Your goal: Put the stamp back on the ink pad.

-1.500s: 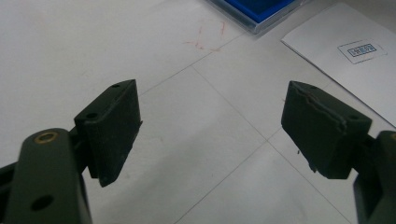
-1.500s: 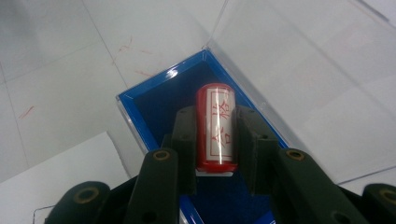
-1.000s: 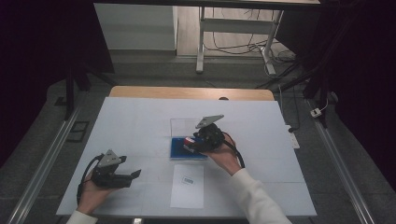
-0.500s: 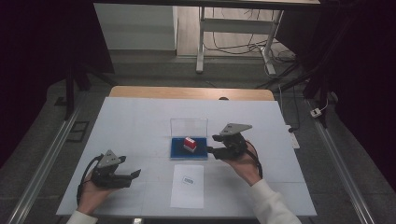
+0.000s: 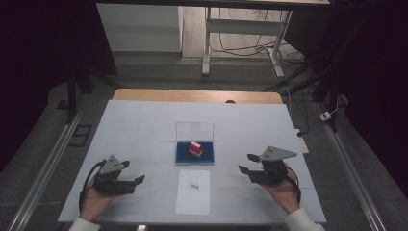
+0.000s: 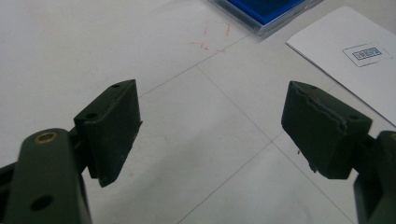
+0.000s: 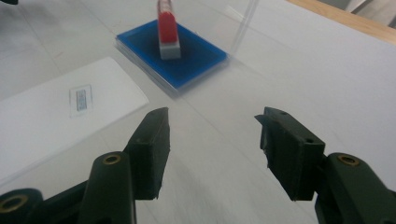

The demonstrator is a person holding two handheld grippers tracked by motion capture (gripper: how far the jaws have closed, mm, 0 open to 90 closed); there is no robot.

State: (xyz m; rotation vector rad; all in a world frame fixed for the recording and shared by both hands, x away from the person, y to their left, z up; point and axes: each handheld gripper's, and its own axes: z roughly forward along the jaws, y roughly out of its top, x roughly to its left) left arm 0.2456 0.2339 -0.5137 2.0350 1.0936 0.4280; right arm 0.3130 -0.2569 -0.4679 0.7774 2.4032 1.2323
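A red and white stamp-like block [image 5: 195,148] [image 7: 167,29] stands on the blue pad [image 5: 183,154] [image 7: 196,60] of an open clear case, whose lid [image 5: 194,129] is raised behind it, at the table's middle. My right gripper [image 5: 247,163] [image 7: 212,140] rests open on the table to the right of the case, nothing between its jaws. My left gripper [image 5: 137,180] [image 6: 210,126] lies open at the front left, empty, jaws pointing toward the white sheet. A corner of the blue pad [image 6: 268,9] shows at the top of the left gripper view.
A white paper sheet [image 5: 193,192] [image 7: 56,121] [image 6: 345,60] with a small printed label [image 5: 193,186] lies in front of the case. The white table cover [image 5: 144,125] ends at a wooden edge [image 5: 192,95] at the back. Metal rails run along both sides.
My right gripper has let go of the red block on the blue pad and drawn back to the right and toward the front, open. The left gripper has stayed put.
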